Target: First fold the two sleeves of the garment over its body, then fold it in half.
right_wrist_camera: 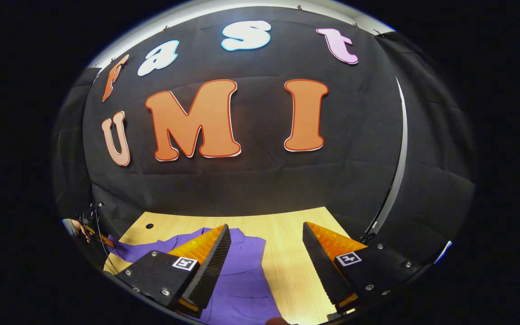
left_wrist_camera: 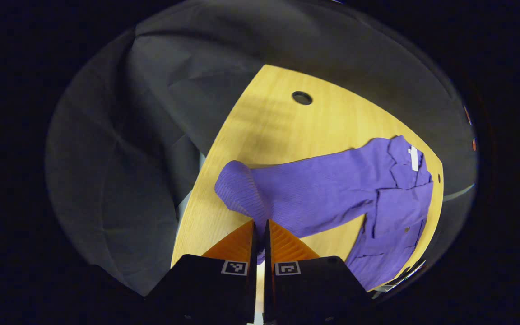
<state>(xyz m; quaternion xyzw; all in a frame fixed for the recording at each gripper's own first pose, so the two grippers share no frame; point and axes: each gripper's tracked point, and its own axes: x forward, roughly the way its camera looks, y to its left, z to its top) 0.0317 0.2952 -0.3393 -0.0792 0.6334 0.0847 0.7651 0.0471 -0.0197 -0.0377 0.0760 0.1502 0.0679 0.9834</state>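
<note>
A purple garment (left_wrist_camera: pixel 391 216) lies on the wooden table (left_wrist_camera: pixel 278 126), its body at the right with a white tag (left_wrist_camera: pixel 414 158) at the collar. One long sleeve (left_wrist_camera: pixel 314 189) stretches left to a ribbed cuff (left_wrist_camera: pixel 238 186). My left gripper (left_wrist_camera: pixel 260 222) is shut on the sleeve just behind that cuff, and purple cloth shows between its fingers. In the right gripper view the garment (right_wrist_camera: pixel 242 275) spreads under my right gripper (right_wrist_camera: pixel 266 227), which stands wide open above it and holds nothing. The hand with the other gripper (right_wrist_camera: pixel 77 228) shows at the far left.
A round hole (left_wrist_camera: pixel 302 97) is cut in the tabletop near its far edge, also seen as the hole (right_wrist_camera: pixel 150 225). Black cloth walls close in behind the table (right_wrist_camera: pixel 287 225). Bare wood lies to the right of the garment in the right gripper view.
</note>
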